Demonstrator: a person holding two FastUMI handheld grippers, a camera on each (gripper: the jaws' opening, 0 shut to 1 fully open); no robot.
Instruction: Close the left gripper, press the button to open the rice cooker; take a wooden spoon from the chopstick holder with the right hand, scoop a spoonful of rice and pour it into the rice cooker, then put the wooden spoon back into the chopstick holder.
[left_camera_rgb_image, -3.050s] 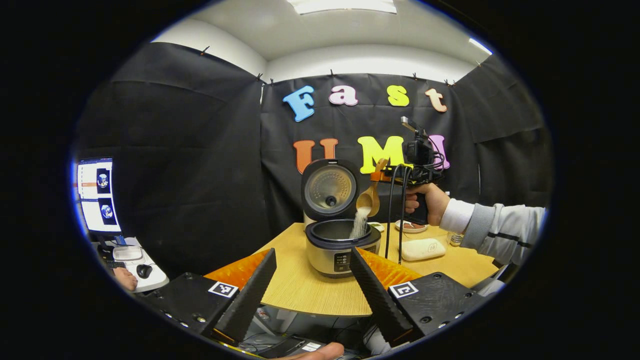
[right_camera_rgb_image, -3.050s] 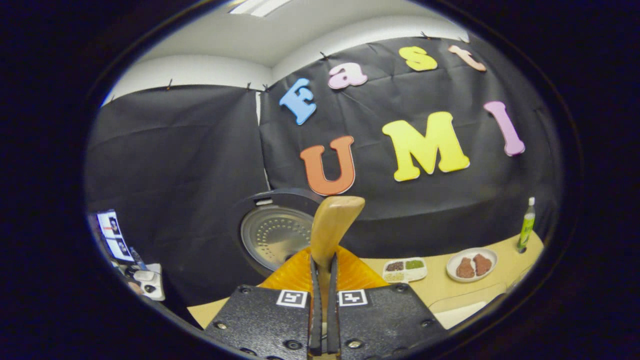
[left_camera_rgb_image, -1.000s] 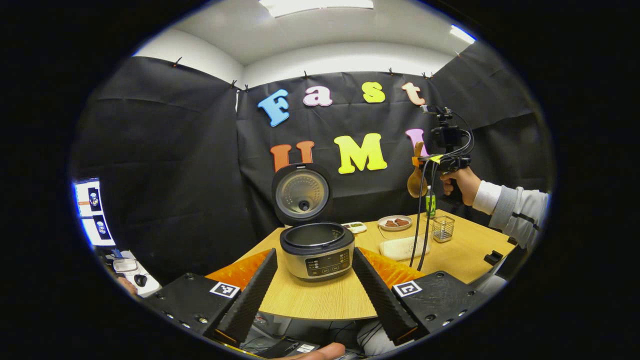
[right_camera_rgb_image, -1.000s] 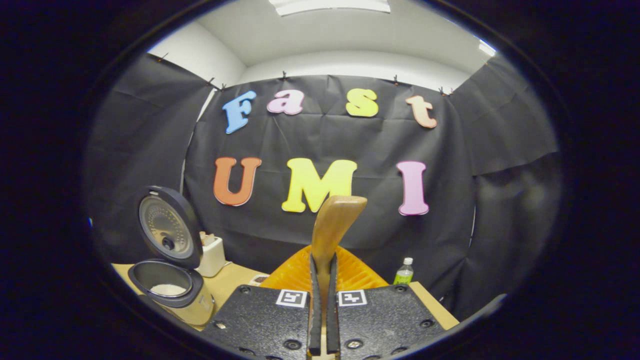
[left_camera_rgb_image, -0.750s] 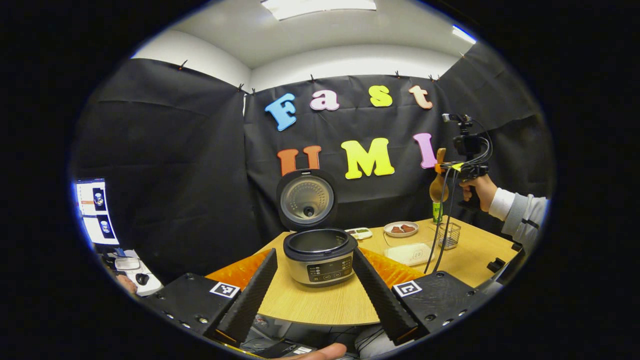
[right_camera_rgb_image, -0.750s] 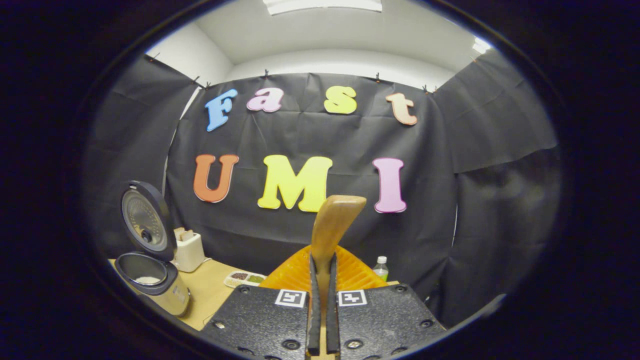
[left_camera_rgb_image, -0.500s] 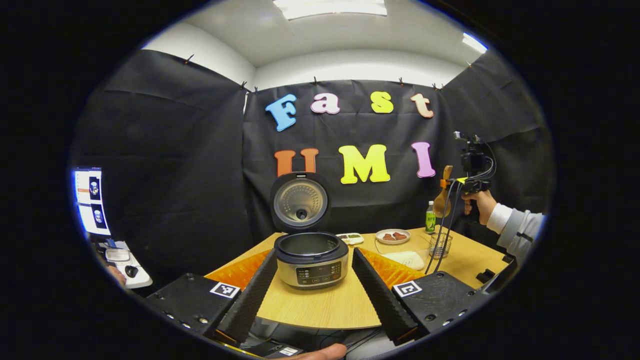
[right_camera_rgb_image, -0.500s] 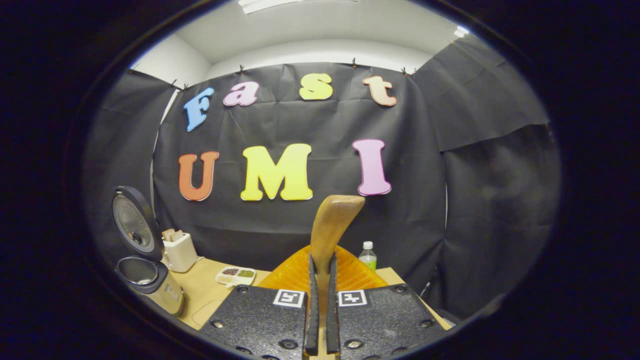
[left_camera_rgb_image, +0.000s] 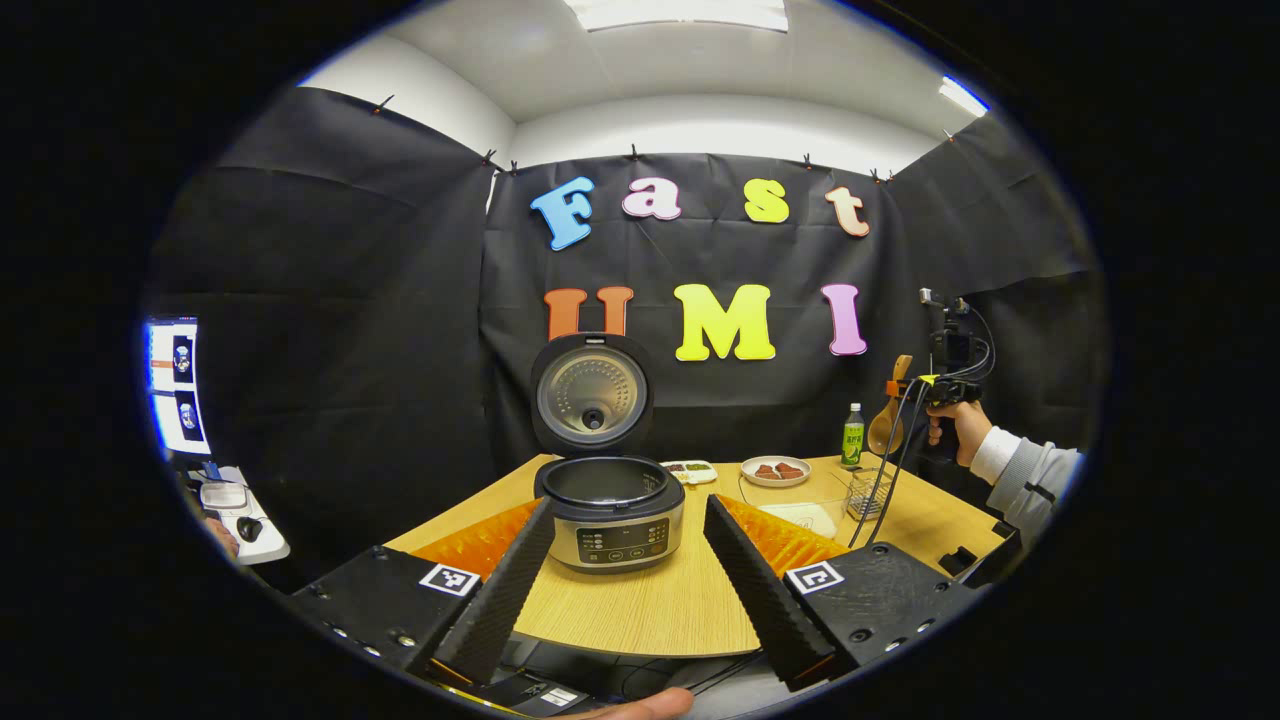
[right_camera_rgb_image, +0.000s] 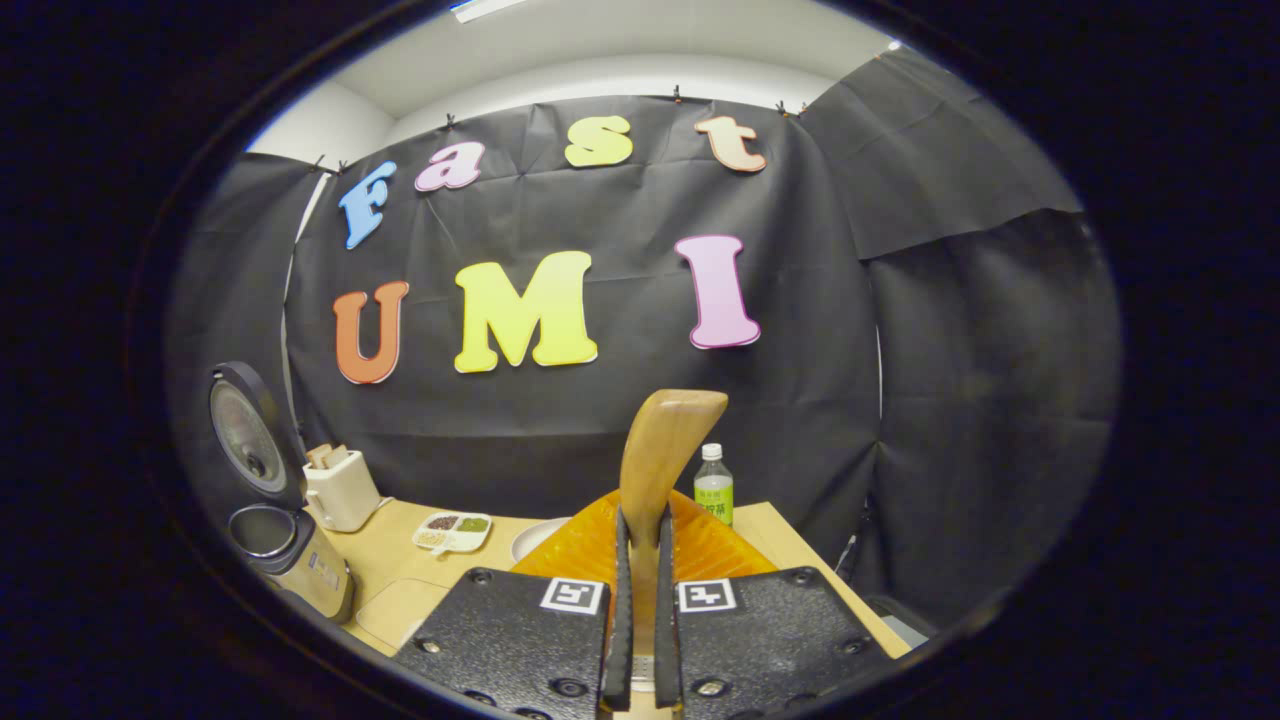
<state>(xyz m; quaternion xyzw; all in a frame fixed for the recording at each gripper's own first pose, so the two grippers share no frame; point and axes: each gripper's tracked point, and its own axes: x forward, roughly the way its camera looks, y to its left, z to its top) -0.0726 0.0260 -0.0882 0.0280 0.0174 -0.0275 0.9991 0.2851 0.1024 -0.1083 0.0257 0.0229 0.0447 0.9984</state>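
presently: right gripper (right_camera_rgb_image: 640, 600), fingers pressed on wooden spoon (right_camera_rgb_image: 660, 450) handle, held above chopstick holder (left_camera_rgb_image: 863, 492). left gripper (left_camera_rgb_image: 625, 570), fingers spread wide, holding nothing. rice cooker (left_camera_rgb_image: 610, 510), lid up, on table (left_camera_rgb_image: 660, 610).

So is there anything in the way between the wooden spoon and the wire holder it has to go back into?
Nothing visible. In the left gripper view the right tongs hold the wooden spoon bowl down, just above the wire chopstick holder, with open air between them. The green bottle stands behind, to the side.
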